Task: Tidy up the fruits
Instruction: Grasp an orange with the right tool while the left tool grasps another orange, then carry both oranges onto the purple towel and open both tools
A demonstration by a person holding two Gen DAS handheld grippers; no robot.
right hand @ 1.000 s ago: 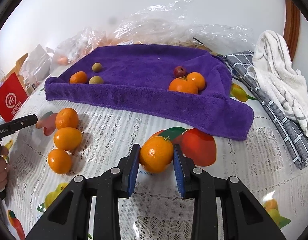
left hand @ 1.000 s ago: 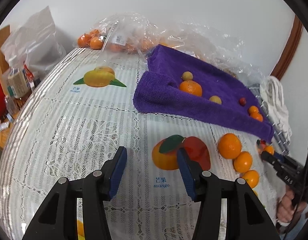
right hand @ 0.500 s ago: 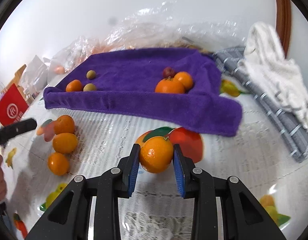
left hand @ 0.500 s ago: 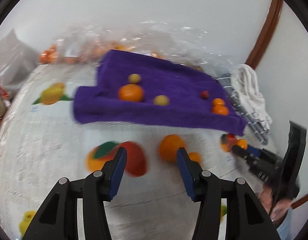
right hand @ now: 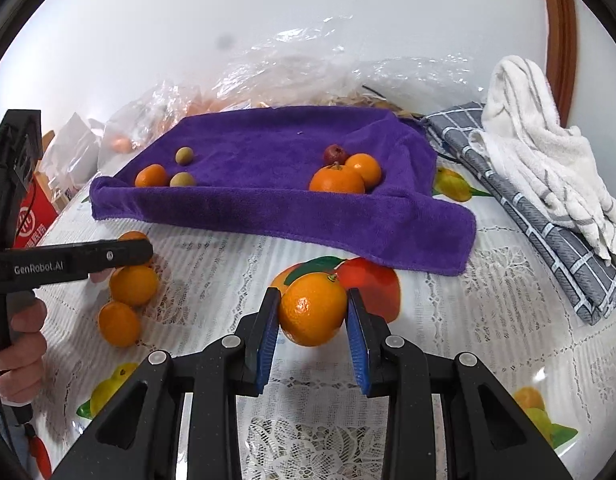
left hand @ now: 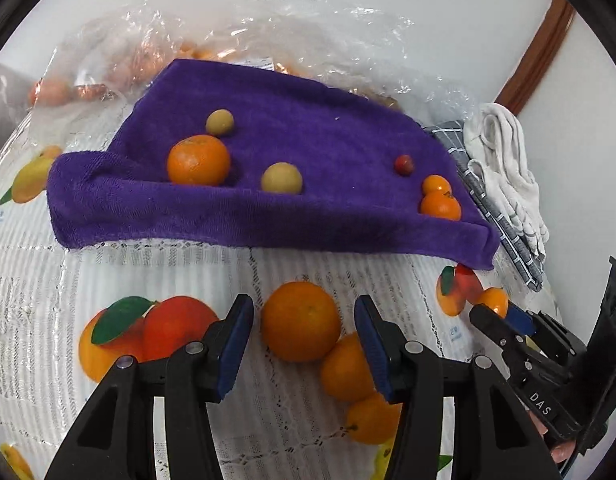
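Observation:
My right gripper [right hand: 312,326] is shut on an orange [right hand: 312,309] and holds it above the tablecloth in front of the purple towel [right hand: 267,204]. My left gripper [left hand: 303,342] is open with a loose orange [left hand: 300,321] between its fingers, on the tablecloth. Two more oranges [left hand: 346,366] lie beside it to the right. On the purple towel [left hand: 267,216] lie an orange [left hand: 198,159] with two small yellow-green fruits [left hand: 281,177] at the left, and two small oranges [left hand: 440,204] with a small red fruit [left hand: 404,165] at the right.
Clear plastic bags [left hand: 235,32] with fruit lie behind the towel against the wall. A grey checked cloth [right hand: 548,232] and a white towel [right hand: 540,156] lie at the right. A red box [right hand: 33,216] stands at the far left. The tablecloth has printed fruit pictures [right hand: 368,284].
My left gripper has swung right and forward, from over the printed mango to around the loose orange. My right gripper still holds its orange and has lifted it a little.

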